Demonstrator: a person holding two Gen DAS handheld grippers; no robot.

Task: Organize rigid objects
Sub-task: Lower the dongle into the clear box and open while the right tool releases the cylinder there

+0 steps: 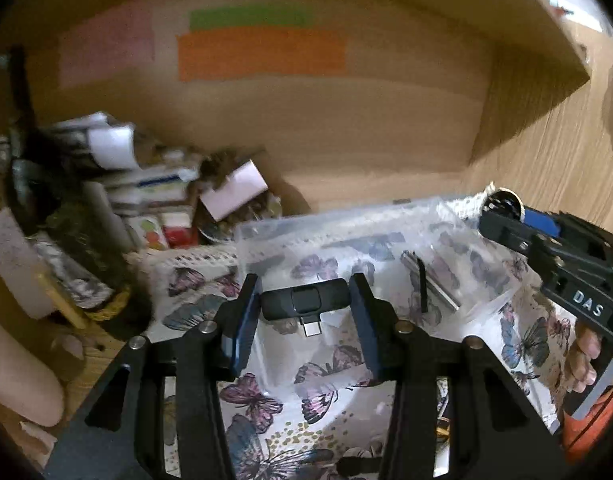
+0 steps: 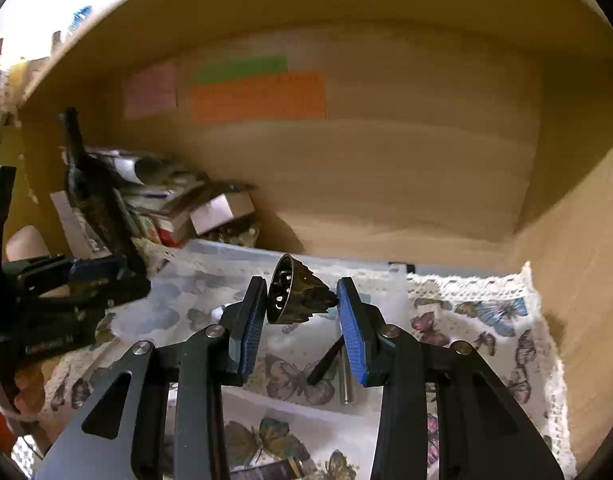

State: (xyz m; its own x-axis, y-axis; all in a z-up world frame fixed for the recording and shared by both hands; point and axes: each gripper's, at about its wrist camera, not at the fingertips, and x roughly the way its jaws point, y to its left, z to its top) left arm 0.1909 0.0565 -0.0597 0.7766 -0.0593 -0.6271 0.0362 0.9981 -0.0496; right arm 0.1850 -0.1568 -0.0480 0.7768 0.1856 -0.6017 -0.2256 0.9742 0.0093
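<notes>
My left gripper (image 1: pixel 304 300) is shut on a black USB-C adapter (image 1: pixel 304 300), held crosswise above a clear plastic organizer box (image 1: pixel 274 232) on a butterfly-print cloth (image 1: pixel 314 408). My right gripper (image 2: pixel 300 300) is shut on a small dark metal bell-shaped ornament (image 2: pixel 296 296), held above the same box (image 2: pixel 210 246). The right gripper also shows in the left wrist view (image 1: pixel 502 212) at the right, with the ornament at its tip. The left gripper shows in the right wrist view (image 2: pixel 118 276) at the left. A metal rod and a black stick (image 1: pixel 430 280) lie in the box (image 2: pixel 344 376).
All this is inside a wooden shelf bay with coloured paper notes (image 1: pixel 262 54) on its back wall. A pile of small boxes and papers (image 1: pixel 158 192) fills the back left corner. A wooden side wall (image 2: pixel 578 220) stands close at the right. A lace cloth edge (image 2: pixel 466 280) runs behind.
</notes>
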